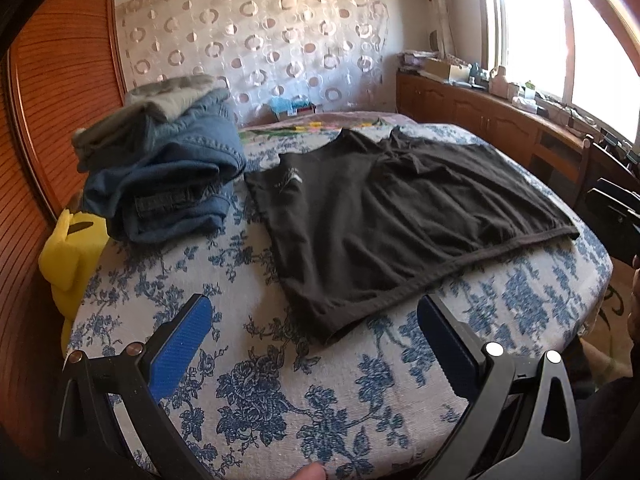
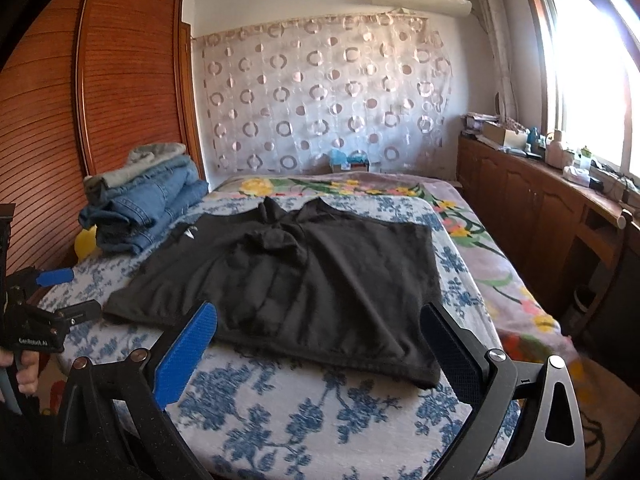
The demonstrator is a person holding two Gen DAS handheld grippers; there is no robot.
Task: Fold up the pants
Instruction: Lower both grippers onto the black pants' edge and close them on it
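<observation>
A dark brown-black garment (image 1: 400, 216) (image 2: 320, 272) lies spread flat on the blue-flowered cloth (image 1: 320, 400) (image 2: 300, 412), with a bunched fold near its far middle. My left gripper (image 1: 314, 304) is open and hovers just in front of the garment's near left corner, with nothing between its blue pads. My right gripper (image 2: 319, 312) is open too, just above the garment's near hem, its right finger close to the near right corner. In the right wrist view the left gripper (image 2: 72, 294) shows at the far left, open, held by a hand (image 2: 28, 372).
A pile of folded jeans and grey clothes (image 1: 172, 184) (image 2: 148, 208) sits at the back left, beside a yellow object (image 1: 68, 256). A wooden wardrobe (image 2: 120, 80) stands on the left. Low cabinets (image 2: 540, 200) run under the window on the right. A flowered blanket (image 2: 480, 232) lies beyond.
</observation>
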